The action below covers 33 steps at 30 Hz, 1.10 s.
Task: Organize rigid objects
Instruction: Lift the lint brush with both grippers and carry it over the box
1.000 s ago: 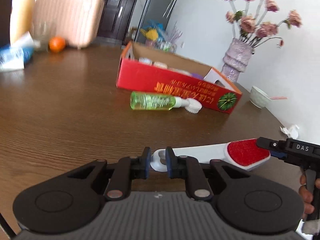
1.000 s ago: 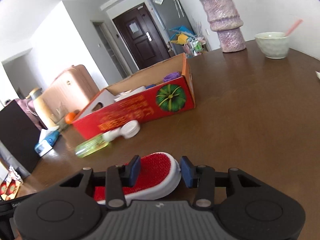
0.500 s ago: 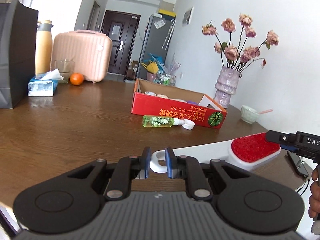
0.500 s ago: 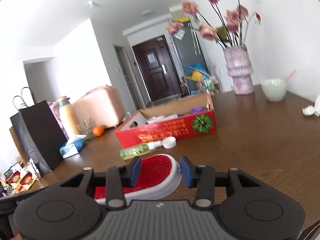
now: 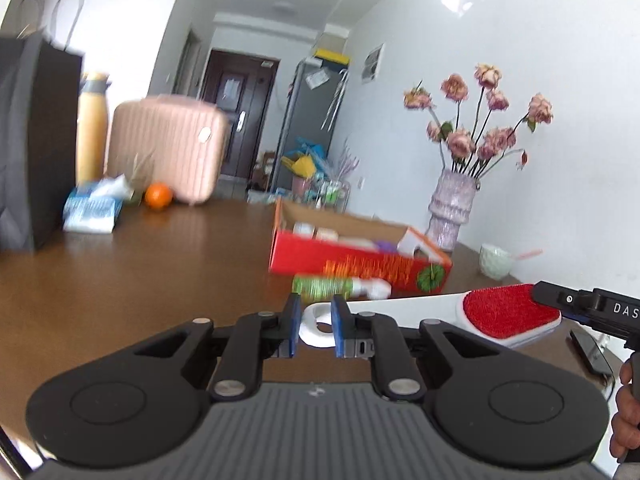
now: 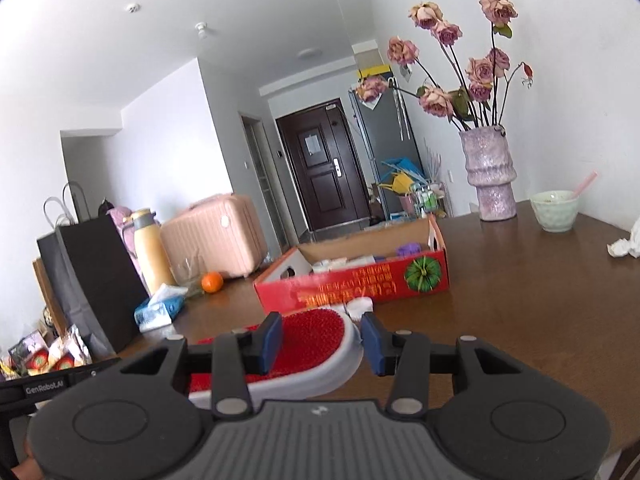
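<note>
A white lint brush (image 5: 404,306) with a red bristle head (image 5: 504,312) is held in the air above the brown table (image 5: 140,280). My left gripper (image 5: 316,326) is shut on its looped handle end. My right gripper (image 6: 320,342) is shut on the red head (image 6: 312,332); it also shows at the right edge of the left wrist view (image 5: 592,308). A red cardboard box (image 6: 360,284) with several small items stands on the table ahead. A green bottle (image 5: 326,285) with a white cap lies in front of the box.
A purple vase (image 6: 490,176) with dried flowers and a pale bowl (image 6: 554,210) stand at the back right. A crumpled tissue (image 6: 624,244) lies at the right. A black bag (image 6: 88,276), a flask (image 6: 150,252), a tissue pack (image 6: 160,308), an orange (image 6: 212,282) and a pink case (image 6: 216,236) are at the left.
Both grippers have lifted the lint brush up off the table together and levelled out; the views now show more of the room. The grips have not changed.
</note>
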### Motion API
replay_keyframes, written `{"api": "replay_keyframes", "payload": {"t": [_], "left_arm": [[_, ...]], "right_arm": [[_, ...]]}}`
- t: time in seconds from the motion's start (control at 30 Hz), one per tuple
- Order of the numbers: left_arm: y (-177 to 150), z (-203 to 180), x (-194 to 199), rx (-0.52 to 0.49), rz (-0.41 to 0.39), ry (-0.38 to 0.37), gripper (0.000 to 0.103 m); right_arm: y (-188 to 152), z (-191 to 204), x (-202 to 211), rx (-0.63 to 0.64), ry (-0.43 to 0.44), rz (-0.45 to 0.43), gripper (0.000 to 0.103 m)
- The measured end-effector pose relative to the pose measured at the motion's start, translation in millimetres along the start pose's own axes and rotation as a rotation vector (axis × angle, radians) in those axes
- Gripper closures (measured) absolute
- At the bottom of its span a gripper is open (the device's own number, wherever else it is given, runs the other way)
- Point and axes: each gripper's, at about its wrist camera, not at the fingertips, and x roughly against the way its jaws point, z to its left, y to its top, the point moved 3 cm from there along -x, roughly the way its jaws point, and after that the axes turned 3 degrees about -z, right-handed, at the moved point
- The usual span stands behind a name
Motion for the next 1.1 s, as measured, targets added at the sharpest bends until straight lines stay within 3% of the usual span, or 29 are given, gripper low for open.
{"api": "replay_keyframes", "payload": {"t": [0.27, 0.47, 0.63, 0.87, 0.93, 1.0, 1.1], "left_arm": [[95, -11, -94, -0.063, -0.099, -0.043, 0.088], [131, -9, -194, -0.031, -0.033, -0.112, 0.086], [119, 4, -278, 0.015, 0.111, -0.121, 0.086], [75, 17, -347, -0.021, 0.248, -0.119, 0.085], [62, 19, -366, -0.046, 0.308, -0.092, 0.079], [55, 20, -375, -0.084, 0.318, -0.064, 0.076], [57, 21, -377, -0.095, 0.319, -0.064, 0.059]], "right_arm": [[77, -7, -69, -0.006, -0.017, -0.114, 0.060], [126, -35, -146, -0.039, -0.056, -0.115, 0.060], [127, -78, -214, -0.129, -0.056, -0.022, 0.060], [87, -116, -290, -0.151, -0.129, 0.130, 0.061], [71, -117, -301, -0.061, -0.164, 0.129, 0.062], [58, -116, -310, 0.017, -0.225, 0.140, 0.062], [57, -117, -311, 0.022, -0.217, 0.144, 0.061]]}}
